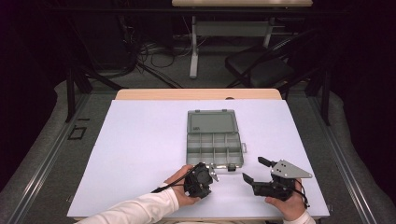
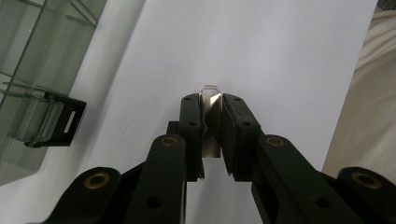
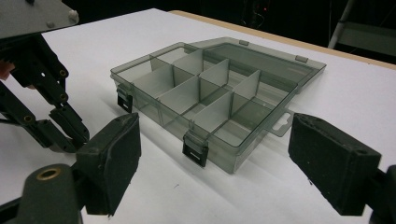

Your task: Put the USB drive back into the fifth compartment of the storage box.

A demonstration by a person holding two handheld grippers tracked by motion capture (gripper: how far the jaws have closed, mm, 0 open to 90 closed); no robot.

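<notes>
A clear grey compartment box [image 1: 214, 140] lies open mid-table, its lid flat behind it and its dividers [image 3: 205, 93] forming several empty cells. My left gripper [image 1: 205, 177] is just in front of the box's near left corner, shut on a small thin silver metal piece [image 2: 211, 93]. The piece's pointed loop end pokes out past the pads. My right gripper [image 1: 253, 169] is to the right of it, open with nothing between its pads [image 3: 112, 158], and faces the box's front latches [image 3: 195, 151]. The left gripper [image 3: 56, 121] also appears at the left of the right gripper view.
A white sheet [image 1: 140, 154] covers the table, with the wooden edge [image 1: 196, 94] at the far side. A black latch [image 2: 65, 122] on the box corner [image 2: 28, 70] sits left of my left jaws. A chair [image 1: 261, 65] and cables stand beyond the table.
</notes>
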